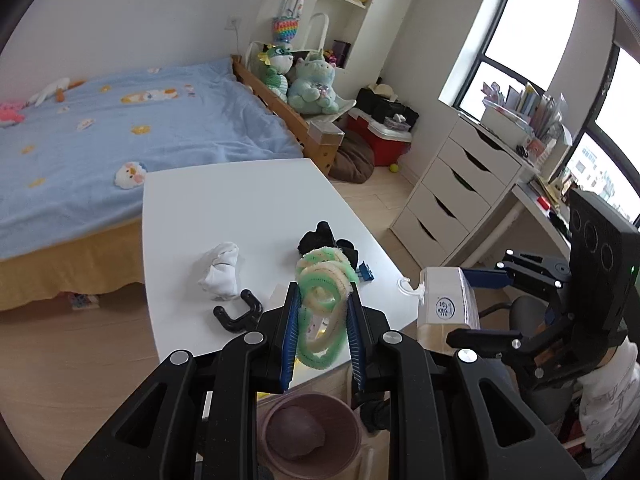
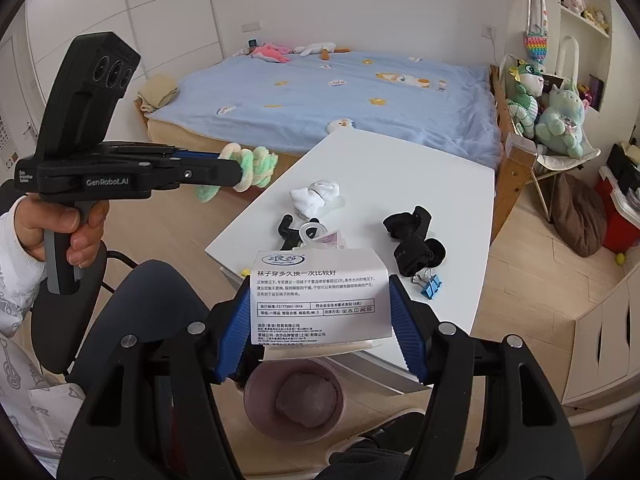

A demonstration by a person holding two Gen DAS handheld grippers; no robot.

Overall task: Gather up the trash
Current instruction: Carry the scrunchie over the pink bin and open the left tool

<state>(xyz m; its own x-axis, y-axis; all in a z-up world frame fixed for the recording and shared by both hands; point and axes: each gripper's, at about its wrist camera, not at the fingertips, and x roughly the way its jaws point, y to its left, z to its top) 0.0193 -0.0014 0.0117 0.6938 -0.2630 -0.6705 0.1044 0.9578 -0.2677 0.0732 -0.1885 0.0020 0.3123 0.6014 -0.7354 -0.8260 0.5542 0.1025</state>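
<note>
Two claws are loaded: the left claw (image 1: 320, 312) pinches a coil of green-and-cream pipe cleaners (image 1: 324, 300), the right claw (image 2: 320, 320) grips a sock package (image 2: 318, 300), both above the pink bin (image 2: 294, 396).

A child's bedroom in a home is showing here: a bed (image 2: 340, 92) under a blue cartoon-print blanket is sitting at the far side, plush toys (image 2: 560, 120) are crowding a chair at its right end, and a white drawer unit (image 1: 452, 188) is standing below the window (image 1: 516, 40).
</note>
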